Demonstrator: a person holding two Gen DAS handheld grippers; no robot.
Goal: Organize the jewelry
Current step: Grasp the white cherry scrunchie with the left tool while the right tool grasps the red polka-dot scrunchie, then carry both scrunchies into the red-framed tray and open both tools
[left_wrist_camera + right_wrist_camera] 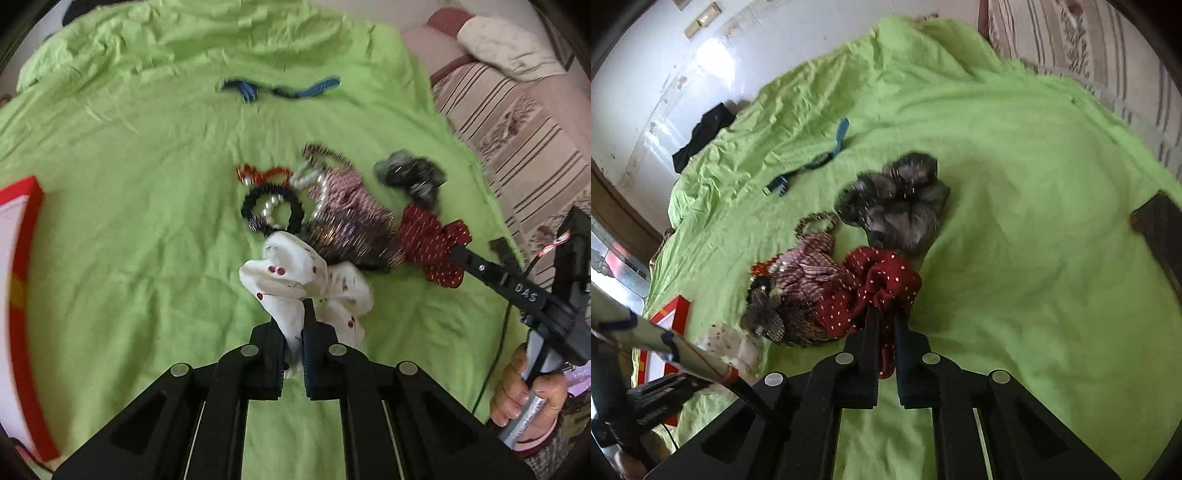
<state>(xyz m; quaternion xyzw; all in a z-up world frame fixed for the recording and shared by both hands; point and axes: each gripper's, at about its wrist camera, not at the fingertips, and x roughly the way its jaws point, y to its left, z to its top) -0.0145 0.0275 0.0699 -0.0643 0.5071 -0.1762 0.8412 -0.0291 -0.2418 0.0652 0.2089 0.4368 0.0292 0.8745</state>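
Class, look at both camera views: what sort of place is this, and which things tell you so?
Probably a room in a home, perhaps a bedroom. A crumpled green sheet covers a soft surface, a striped cushioned seat with a pillow sits beside it, and a painted wall stands behind.

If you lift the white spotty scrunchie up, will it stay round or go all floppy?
Probably floppy: the white scrunchie is soft, bunched cloth, already squashed thin where the left gripper pinches it. It likely weighs very little, being just gathered fabric. It shouldn't slip or roll, though it lies against the striped scrunchie and may tug it.
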